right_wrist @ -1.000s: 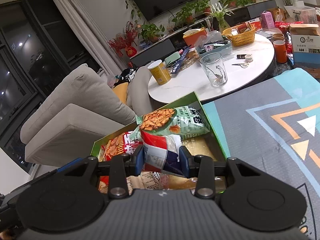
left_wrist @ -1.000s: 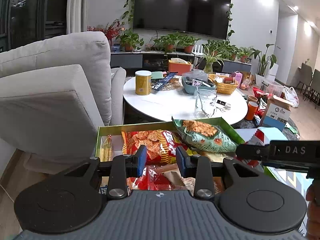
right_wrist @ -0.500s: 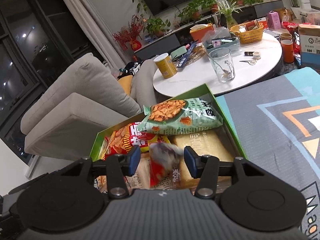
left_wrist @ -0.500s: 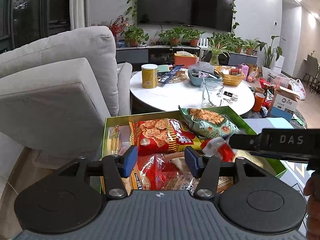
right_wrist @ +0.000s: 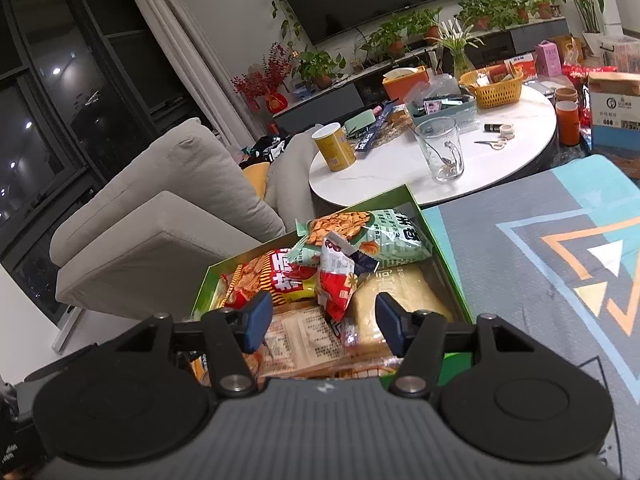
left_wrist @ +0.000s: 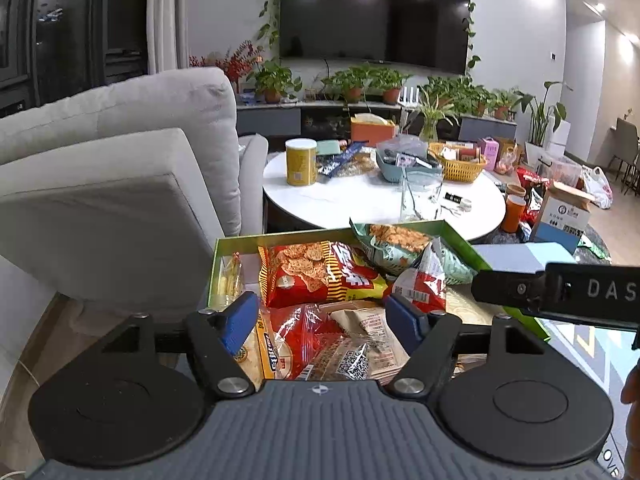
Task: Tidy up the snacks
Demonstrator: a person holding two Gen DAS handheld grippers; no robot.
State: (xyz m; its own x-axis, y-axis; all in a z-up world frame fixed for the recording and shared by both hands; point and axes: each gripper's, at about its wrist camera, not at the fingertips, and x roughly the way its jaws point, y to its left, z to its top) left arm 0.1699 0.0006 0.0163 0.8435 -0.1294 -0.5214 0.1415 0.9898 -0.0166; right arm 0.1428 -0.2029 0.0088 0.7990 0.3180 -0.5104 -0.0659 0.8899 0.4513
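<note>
**Snacks lie in the green box, both claws opening above it**

Left wrist view: the green box (left_wrist: 460, 236) holds many snack bags: a red chips bag (left_wrist: 316, 272), a green bag (left_wrist: 396, 244) and a small red-white packet (left_wrist: 424, 280) leaning on it. The left claw (left_wrist: 320, 320) points down over the box, its jaws opening, nothing gripped.

Right wrist view: the packet (right_wrist: 336, 280) stands tilted among the bags in the box (right_wrist: 436, 264). The right claw (right_wrist: 320, 322) is opening wide above it, pads apart from it.
</note>
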